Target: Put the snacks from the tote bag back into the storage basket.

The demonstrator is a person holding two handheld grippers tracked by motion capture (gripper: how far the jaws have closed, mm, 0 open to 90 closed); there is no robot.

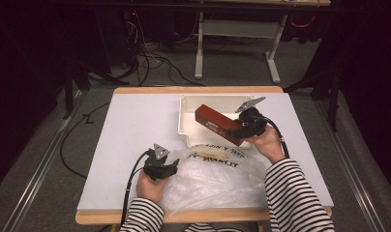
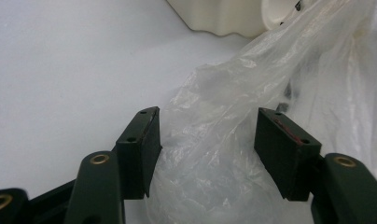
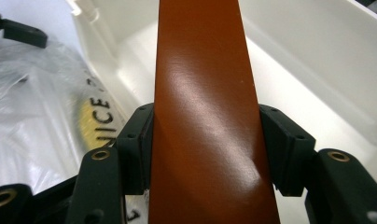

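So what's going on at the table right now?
A person holds a hand-held gripper in each hand. The right hand-held gripper is clamped on a long reddish-brown rectangular box, which is tilted over the white plastic tray with one end inside it. The left hand-held gripper has its jaws open around a fold of the crumpled clear plastic bag lying at the table's near edge, not pinching it.

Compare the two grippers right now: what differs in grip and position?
The right gripper is shut on the brown box, held tilted over the white tray. The left gripper is open, loose clear plastic bag between its jaws, low at the table. Both are black, two-jawed, hand-held.
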